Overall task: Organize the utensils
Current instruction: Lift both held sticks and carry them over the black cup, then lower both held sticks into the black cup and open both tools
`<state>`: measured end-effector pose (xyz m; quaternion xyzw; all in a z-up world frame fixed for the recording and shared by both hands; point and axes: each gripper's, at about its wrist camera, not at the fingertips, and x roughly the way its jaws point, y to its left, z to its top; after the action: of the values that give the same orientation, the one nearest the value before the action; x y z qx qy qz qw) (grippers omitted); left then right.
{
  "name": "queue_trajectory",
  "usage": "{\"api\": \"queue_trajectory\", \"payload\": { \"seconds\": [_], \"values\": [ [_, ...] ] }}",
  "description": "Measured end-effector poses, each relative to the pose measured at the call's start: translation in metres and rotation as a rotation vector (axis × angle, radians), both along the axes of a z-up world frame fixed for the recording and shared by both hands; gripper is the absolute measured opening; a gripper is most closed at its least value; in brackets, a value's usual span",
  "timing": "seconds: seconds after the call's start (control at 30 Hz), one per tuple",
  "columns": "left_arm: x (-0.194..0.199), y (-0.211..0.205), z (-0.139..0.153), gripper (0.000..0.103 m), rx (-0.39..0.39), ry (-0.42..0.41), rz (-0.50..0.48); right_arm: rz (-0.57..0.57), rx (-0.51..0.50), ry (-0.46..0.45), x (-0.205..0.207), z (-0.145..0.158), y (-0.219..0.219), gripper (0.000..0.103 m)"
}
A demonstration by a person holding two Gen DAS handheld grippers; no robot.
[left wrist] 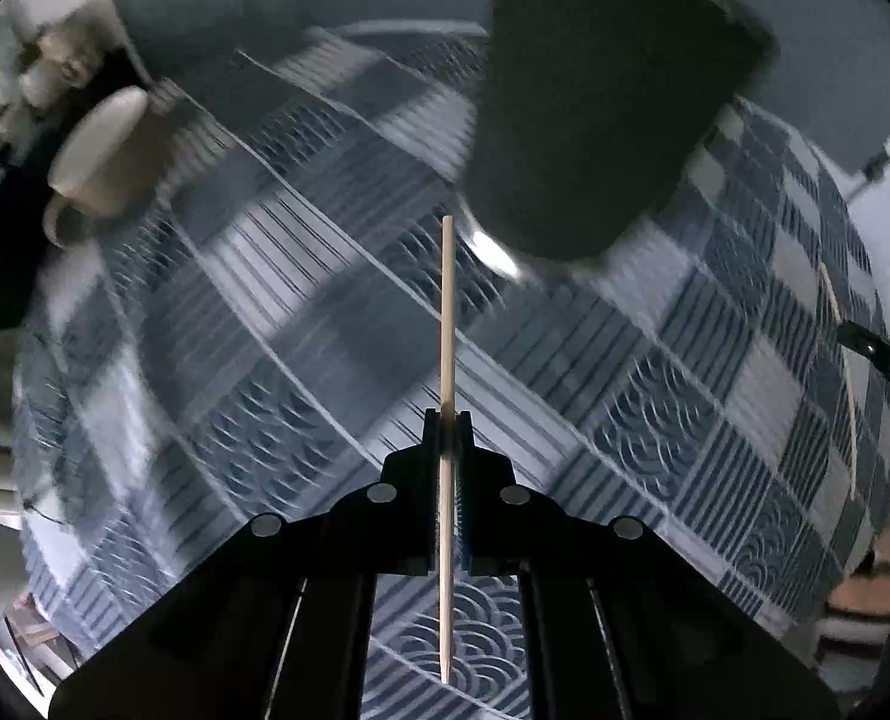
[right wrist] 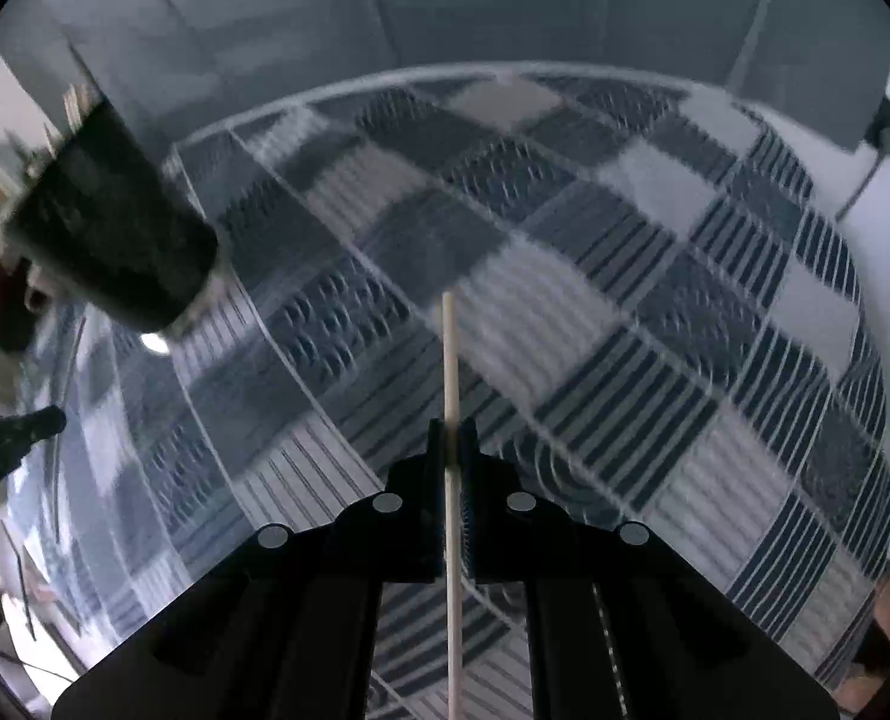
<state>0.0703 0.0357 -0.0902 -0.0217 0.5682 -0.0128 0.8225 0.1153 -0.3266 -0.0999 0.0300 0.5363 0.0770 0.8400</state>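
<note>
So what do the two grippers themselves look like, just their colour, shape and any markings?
Both look alike: the left gripper and right gripper are matte black, with angular stepped fingers that taper toward flat, narrow tips. Each finger carries two round silver discs on top, and thin pale lines run along the black body behind. No cables or sleeves show.

One pale wooden chopstick [left wrist: 447, 360] is up off the patterned tablecloth [left wrist: 655, 372], clamped mid-shaft, its blunt end pointing toward the dark cup [left wrist: 595, 120] standing on the cloth. A second pale chopstick [right wrist: 451, 450] is pinched the same way above the cloth, well right of the cup [right wrist: 115, 228].
</note>
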Motion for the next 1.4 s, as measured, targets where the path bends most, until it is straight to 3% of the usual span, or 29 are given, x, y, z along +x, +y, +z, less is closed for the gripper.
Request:
{"api": "queue_trajectory", "payload": {
  "seconds": [0.23, 0.4, 0.7, 1.07, 1.4],
  "values": [
    [0.022, 0.03, 0.061, 0.005, -0.023, -0.106, 0.05, 0.033, 0.022, -0.139, 0.026, 0.069, 0.023, 0.005],
    [0.05, 0.025, 0.096, 0.005, -0.032, -0.16, 0.065, 0.07, 0.045, -0.239, 0.042, 0.124, 0.044, 0.005],
    [0.077, 0.017, 0.152, 0.005, -0.063, -0.282, 0.024, 0.135, 0.051, -0.339, 0.063, 0.182, 0.089, 0.005],
    [0.112, -0.021, 0.171, 0.005, -0.121, -0.35, -0.053, 0.187, 0.132, -0.424, 0.081, 0.21, 0.138, 0.005],
    [0.138, -0.028, 0.156, 0.005, -0.267, -0.425, -0.087, 0.257, 0.152, -0.478, 0.106, 0.197, 0.172, 0.005]
  ]
}}
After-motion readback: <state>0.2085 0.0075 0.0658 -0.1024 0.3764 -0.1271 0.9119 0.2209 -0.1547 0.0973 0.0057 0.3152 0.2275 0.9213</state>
